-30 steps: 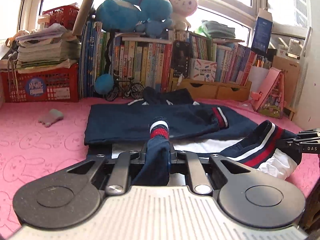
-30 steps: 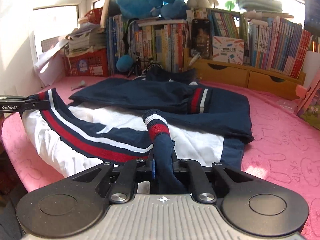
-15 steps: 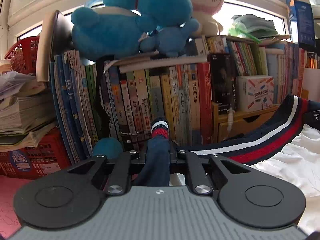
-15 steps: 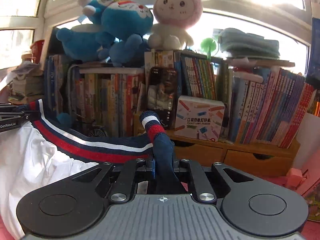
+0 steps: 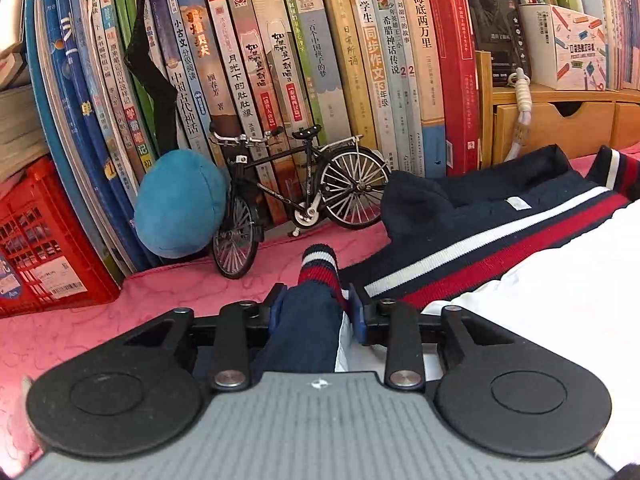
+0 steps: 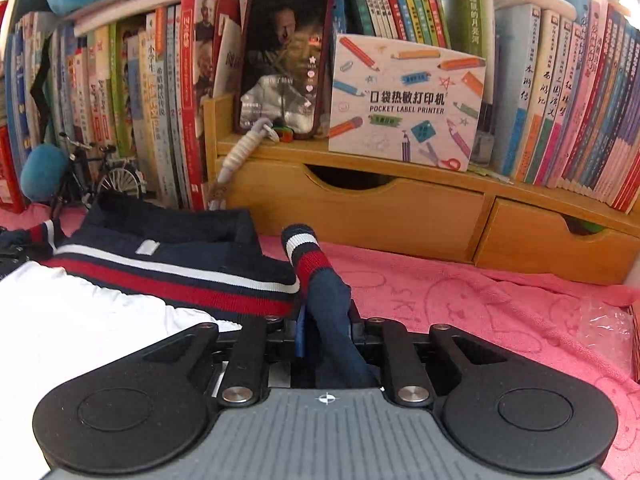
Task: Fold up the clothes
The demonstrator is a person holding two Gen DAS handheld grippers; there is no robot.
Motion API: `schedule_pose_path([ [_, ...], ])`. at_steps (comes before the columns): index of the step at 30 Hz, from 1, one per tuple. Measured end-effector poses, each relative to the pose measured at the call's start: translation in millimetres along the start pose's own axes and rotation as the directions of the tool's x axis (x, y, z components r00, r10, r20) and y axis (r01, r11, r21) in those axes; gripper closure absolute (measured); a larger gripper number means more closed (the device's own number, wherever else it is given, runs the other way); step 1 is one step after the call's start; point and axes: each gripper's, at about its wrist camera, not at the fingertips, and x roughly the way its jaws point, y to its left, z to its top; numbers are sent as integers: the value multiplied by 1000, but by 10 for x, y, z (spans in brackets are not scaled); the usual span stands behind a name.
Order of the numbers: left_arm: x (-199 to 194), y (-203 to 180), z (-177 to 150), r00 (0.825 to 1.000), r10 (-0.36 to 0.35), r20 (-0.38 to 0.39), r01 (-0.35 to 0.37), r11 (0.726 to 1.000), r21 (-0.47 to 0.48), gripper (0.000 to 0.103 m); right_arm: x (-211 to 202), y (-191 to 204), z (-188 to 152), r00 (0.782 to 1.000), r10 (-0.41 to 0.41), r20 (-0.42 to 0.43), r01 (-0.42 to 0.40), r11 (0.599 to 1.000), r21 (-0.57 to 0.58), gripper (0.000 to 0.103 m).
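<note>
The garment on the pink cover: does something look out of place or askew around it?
Only small things. Both tools, left and right, are opening with hem corners bunched upright between them. The garment lies crowded against the toy bicycle.

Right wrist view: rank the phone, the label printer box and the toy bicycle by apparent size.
1. label printer box
2. phone
3. toy bicycle, partly hidden at the frame's distorted edge, so its rank is least certain.

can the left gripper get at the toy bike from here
Probably yes: the bike stands just ahead of the left gripper over bare pink cloth, though the gripper's opening jaws have the hem between them.
</note>
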Motion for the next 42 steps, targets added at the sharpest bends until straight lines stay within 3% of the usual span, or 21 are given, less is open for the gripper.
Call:
schedule_pose_path([
  [4,-413,147,47,997,46,65,-44,998,-32,57,-180,134,49,994,-104,41,108,990,-87,60],
  [7,-893,183,-30,985,89,144,-89,996,-7,54,-644,213,-56,978,-116,171,151,967,-207,40],
  [11,-1551,64,-326,979,18,203,-27,999,39,52,-1275,335,-388,965,-58,256,148,925,-350,32],
  [14,-1871,-135,-580,980,-70,188,54,995,85,47,-1690,493,-603,972,48,228,57,902,-429,26],
  [17,-1922,-451,-757,984,-104,147,82,986,145,46,-1996,779,-894,971,131,198,-13,863,-506,17],
  [20,-1791,-680,-813,991,-61,120,39,983,178,46,-2041,1141,-1135,971,157,180,-31,830,-557,18],
  [25,-1633,-866,-867,996,14,88,-36,969,246,46,-1845,1496,-1201,975,96,202,42,809,-587,19],
  [29,-1553,-810,-949,988,119,100,-145,940,308,42,-1591,1369,-1230,981,-39,189,148,778,-610,19],
  [32,-1493,-622,-1027,977,189,99,-210,928,308,41,-1550,1059,-1320,976,-149,161,216,784,-582,29],
  [33,-1475,-551,-1055,972,212,99,-232,923,307,41,-1561,926,-1321,973,-174,149,228,800,-554,29],
  [36,-1437,-316,-1101,959,270,82,-282,917,282,41,-1579,534,-1397,951,-281,128,305,797,-522,29],
  [39,-1409,-92,-1122,948,313,57,-318,917,242,39,-1595,182,-1446,933,-345,100,349,804,-481,29],
  [42,-1422,92,-1118,945,324,36,-325,928,182,37,-1665,69,-1469,938,-336,87,338,824,-455,28],
])
